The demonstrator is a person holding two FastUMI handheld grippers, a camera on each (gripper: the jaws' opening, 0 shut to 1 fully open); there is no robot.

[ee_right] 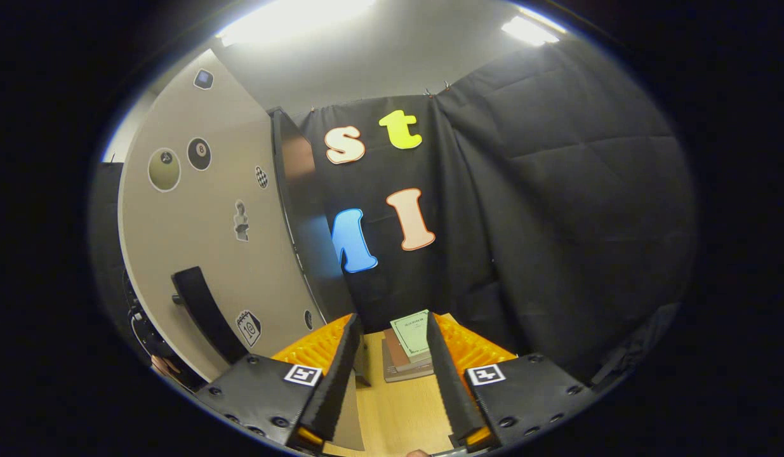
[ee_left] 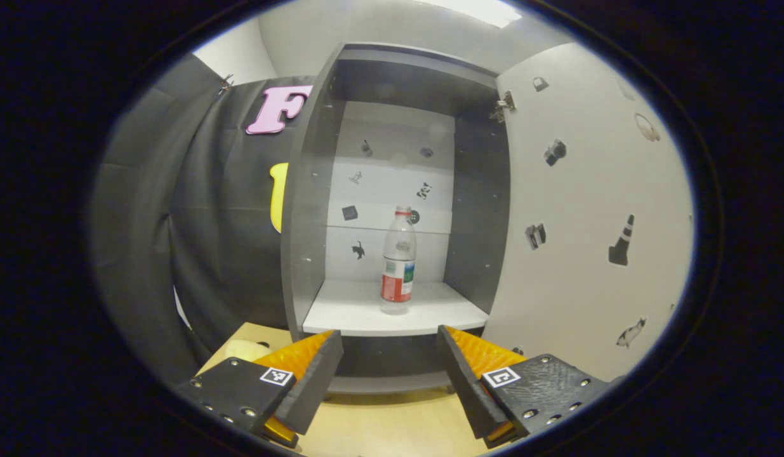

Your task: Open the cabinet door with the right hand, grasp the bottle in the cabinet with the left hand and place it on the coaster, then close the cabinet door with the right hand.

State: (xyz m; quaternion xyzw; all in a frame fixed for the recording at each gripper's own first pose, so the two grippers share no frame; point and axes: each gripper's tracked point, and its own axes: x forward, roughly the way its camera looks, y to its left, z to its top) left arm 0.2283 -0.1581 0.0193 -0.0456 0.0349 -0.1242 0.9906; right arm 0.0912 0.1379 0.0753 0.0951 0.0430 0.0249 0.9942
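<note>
The cabinet (ee_left: 392, 190) stands open: its door (ee_left: 582, 209) is swung out to the right in the left gripper view, so the first step looks done. The bottle (ee_left: 398, 263) is upright on the white shelf (ee_left: 366, 314), near the shelf's middle and a little toward the front, with nothing touching it. The left gripper (ee_left: 388, 374) faces the opening from the near side, over the desk (ee_left: 392, 425), its jaws spread wide and empty; the bottle sits well beyond them, roughly in line with the gap, so the reach for it seems to be just starting. In the right gripper view the right gripper (ee_right: 388, 374) is off the door, its jaws parted and holding nothing. The door's outer face lies to its left, with the dark handle (ee_right: 201, 311) low on it, and a small stack of books (ee_right: 407, 346) rests on the desk ahead between the jaws. Still to do, by my reading: close the left jaws on the bottle, lift it out and set it on the coaster, then push the door shut with the right gripper. A pale thing at the desk's left edge (ee_left: 245, 349) might be the coaster, but it is too cut off to tell.
</note>
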